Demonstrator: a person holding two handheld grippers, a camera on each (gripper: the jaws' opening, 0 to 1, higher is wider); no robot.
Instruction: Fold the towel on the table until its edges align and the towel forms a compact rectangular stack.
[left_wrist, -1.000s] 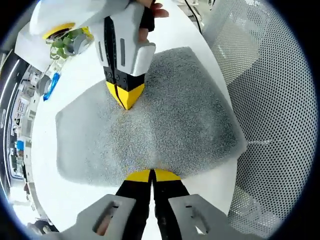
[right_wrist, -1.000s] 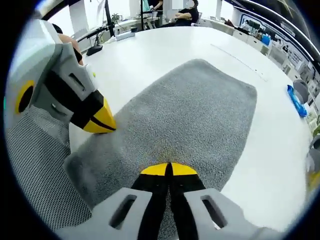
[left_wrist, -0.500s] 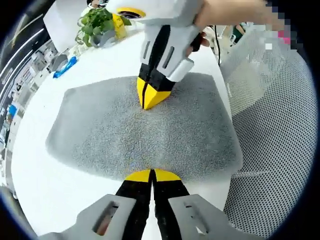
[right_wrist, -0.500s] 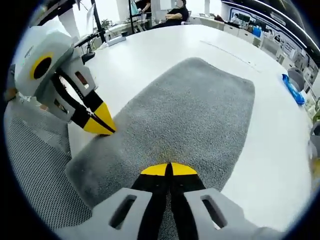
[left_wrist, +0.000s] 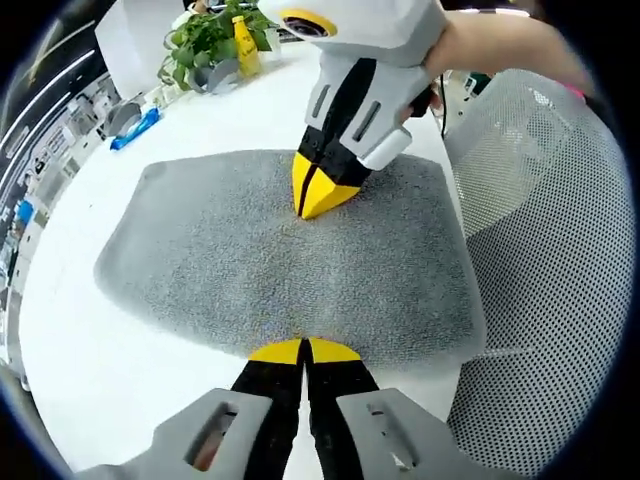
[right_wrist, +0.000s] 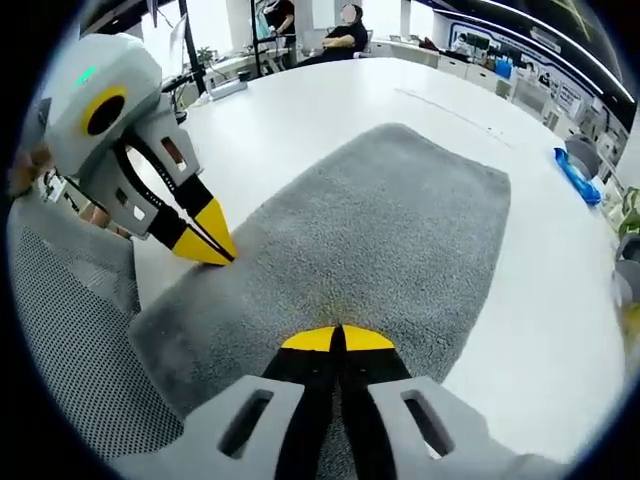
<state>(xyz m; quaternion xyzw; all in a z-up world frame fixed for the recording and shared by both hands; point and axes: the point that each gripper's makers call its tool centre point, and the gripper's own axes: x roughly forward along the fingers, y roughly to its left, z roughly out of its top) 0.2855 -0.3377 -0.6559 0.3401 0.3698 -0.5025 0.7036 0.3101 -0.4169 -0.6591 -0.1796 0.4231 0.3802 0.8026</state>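
In the left gripper view, the left gripper has its yellow-tipped jaws pressed together, with the near edge of the grey towel right at the tips; whether any cloth is pinched between them cannot be told. In that same view the right gripper comes down from above, its jaws also together, tips touching the towel near the cloth's far edge. A person's hand holds its white body.

In the right gripper view, the right gripper again has its jaws closed, tips on the towel, and the left gripper enters from the left with jaws together, its tip touching the towel's edge beside the bench's edge.

The towel lies flat and spread out on the white bench, close to the bench's edge next to a mesh chair. Farther across the bench stand a green plant and a yellow bottle, with a blue object well apart from the towel.
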